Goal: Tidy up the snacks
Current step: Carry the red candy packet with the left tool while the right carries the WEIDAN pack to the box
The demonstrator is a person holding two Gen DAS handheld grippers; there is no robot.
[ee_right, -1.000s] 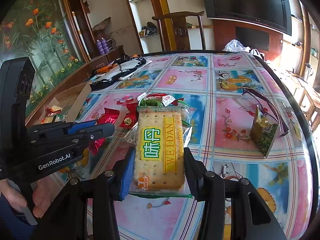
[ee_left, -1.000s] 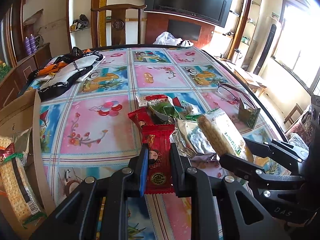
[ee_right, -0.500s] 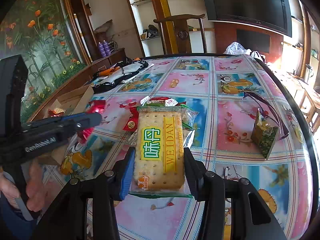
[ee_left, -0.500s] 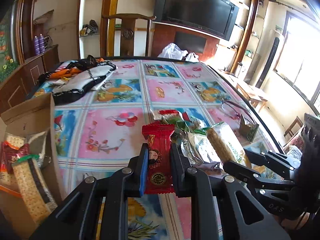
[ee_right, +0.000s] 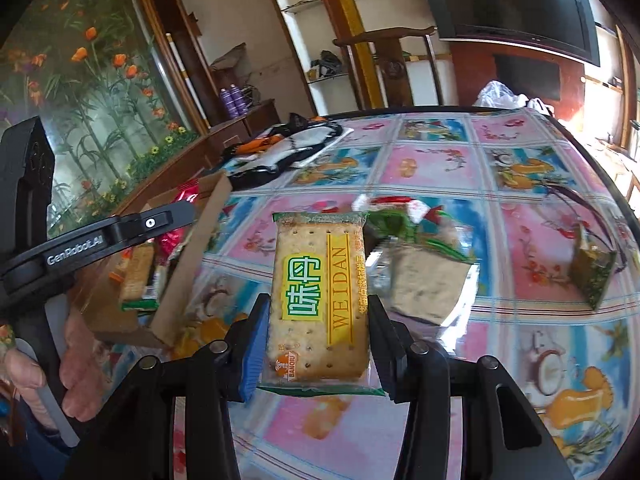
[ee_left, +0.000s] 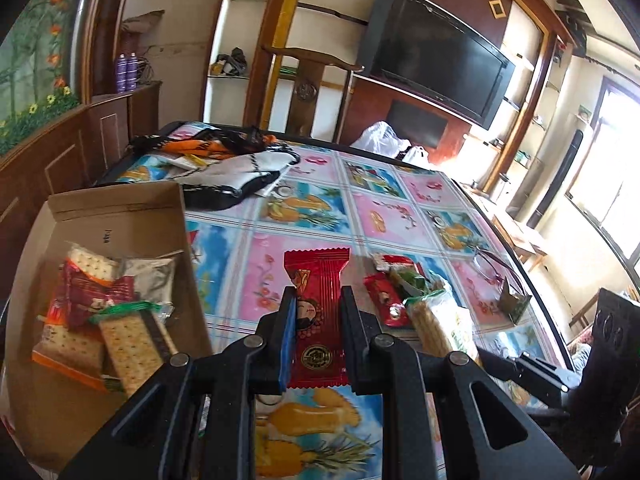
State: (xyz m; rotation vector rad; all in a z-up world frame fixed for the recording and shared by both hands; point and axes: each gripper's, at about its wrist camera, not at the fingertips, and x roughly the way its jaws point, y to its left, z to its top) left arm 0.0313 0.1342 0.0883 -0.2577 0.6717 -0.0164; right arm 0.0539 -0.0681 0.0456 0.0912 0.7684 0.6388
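Observation:
My left gripper (ee_left: 317, 304) is shut on a red snack packet (ee_left: 318, 280) and holds it above the table, just right of the cardboard box (ee_left: 120, 216). The box holds several cracker and red snack packs (ee_left: 108, 312). My right gripper (ee_right: 316, 312) is shut on a Weidan cracker pack (ee_right: 320, 288), held above the table right of the box (ee_right: 192, 264). The left gripper (ee_right: 120, 232) shows over the box in the right wrist view. A pile of loose snacks (ee_left: 404, 292) lies on the table (ee_left: 320, 208); it also shows in the right wrist view (ee_right: 416, 264).
A green packet with glasses (ee_right: 592, 272) lies at the table's right. A black-and-white cloth bundle (ee_left: 236, 176) lies at the far left of the table. A wooden chair (ee_left: 308, 92) stands behind the table. A wooden cabinet (ee_left: 60, 152) runs along the left.
Both grippers have moved left towards the cardboard box with their packets. The left gripper's red packet has come away from the snack pile and now hangs beside the box.

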